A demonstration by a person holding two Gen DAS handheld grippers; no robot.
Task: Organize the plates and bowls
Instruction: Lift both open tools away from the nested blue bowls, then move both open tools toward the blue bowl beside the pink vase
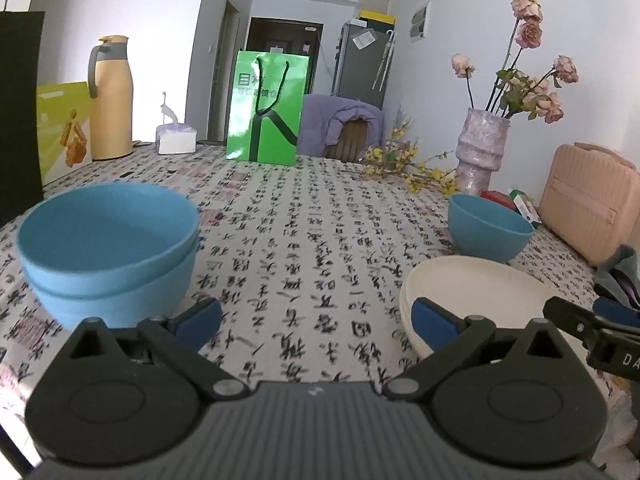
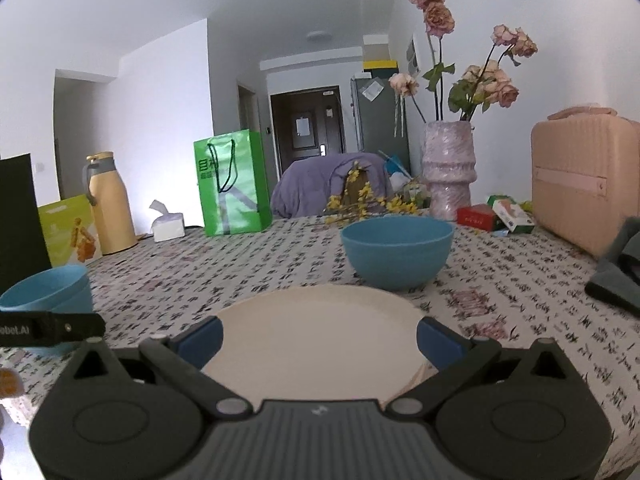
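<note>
Two blue bowls (image 1: 108, 248) sit nested on the patterned tablecloth, just ahead and left of my left gripper (image 1: 316, 316), which is open over bare cloth with nothing in it. A single blue bowl (image 1: 488, 228) stands farther right, behind a low stack of cream plates (image 1: 472, 288). My right gripper (image 2: 318, 340) is open, its blue pads (image 2: 436, 340) on either side of the near part of the cream plates (image 2: 316, 320). Beyond them stands the single bowl (image 2: 396, 252), and the nested bowls (image 2: 48, 292) are at far left. The right gripper (image 1: 588, 314) shows at the left view's right edge.
A green paper bag (image 1: 264, 108), a yellow thermos (image 1: 110, 96) and a tissue box (image 1: 176, 138) line the table's far side. A vase of dried roses (image 2: 448, 168), small cartons (image 2: 496, 214), a pink case (image 2: 584, 176) and a dark cloth (image 2: 620, 272) crowd the right.
</note>
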